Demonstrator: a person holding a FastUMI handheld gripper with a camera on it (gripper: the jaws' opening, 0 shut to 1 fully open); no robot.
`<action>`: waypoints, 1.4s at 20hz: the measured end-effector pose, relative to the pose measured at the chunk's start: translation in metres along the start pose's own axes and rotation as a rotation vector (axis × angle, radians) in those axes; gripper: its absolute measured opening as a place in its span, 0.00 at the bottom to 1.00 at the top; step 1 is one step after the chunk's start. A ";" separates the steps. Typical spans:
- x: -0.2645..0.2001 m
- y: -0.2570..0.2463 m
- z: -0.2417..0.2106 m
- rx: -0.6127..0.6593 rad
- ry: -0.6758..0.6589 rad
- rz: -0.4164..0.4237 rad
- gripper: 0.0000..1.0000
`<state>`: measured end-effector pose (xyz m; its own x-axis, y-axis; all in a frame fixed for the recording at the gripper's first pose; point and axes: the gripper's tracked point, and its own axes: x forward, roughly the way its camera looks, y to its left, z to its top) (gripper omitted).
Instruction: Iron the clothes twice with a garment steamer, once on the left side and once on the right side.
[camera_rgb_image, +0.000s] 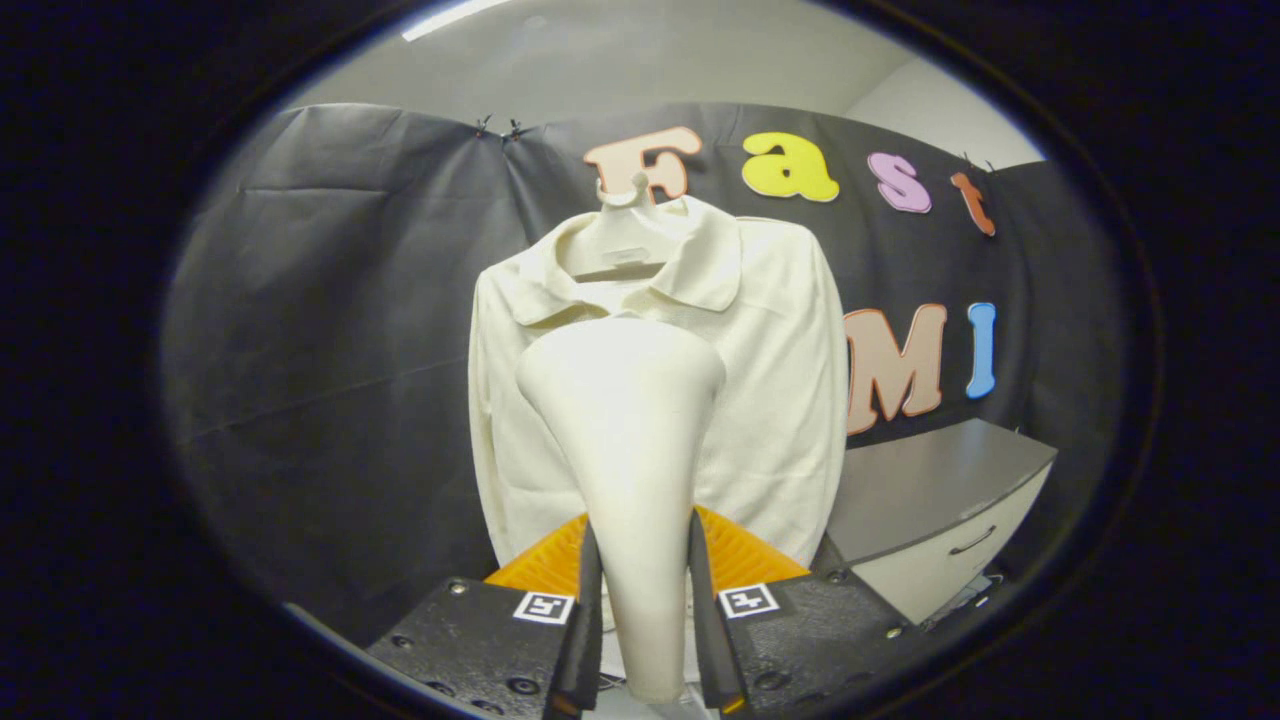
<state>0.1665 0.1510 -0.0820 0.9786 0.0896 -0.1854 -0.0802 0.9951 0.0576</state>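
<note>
Beside a grey cabinet (930, 500), the hung shirt (770, 400) faces the steamer (625, 430) clamped in the claw (640, 600).

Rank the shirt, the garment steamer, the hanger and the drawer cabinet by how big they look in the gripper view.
1. Shirt.
2. Garment steamer, clamped between the gripper jaws; nearness inflates it.
3. Drawer cabinet, roughly the steamer's size in the image, so their order is unsure.
4. Hanger, smallest; mostly tucked inside the collar.

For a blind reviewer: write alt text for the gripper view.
The gripper is shut on a pale garment steamer, its wide head raised toward a cream collared shirt on a hanger against the booth's black cloth wall. A grey cabinet stands beside the shirt.
</note>
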 end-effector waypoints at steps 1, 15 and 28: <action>0.010 0.012 -0.004 -0.003 0.012 0.006 0.38; 0.106 0.042 -0.020 -0.073 -0.010 -0.179 0.37; 0.119 0.036 -0.105 -0.102 0.138 -0.241 0.37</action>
<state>0.2603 0.2017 -0.2050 0.9374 -0.1519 -0.3134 0.1261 0.9868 -0.1014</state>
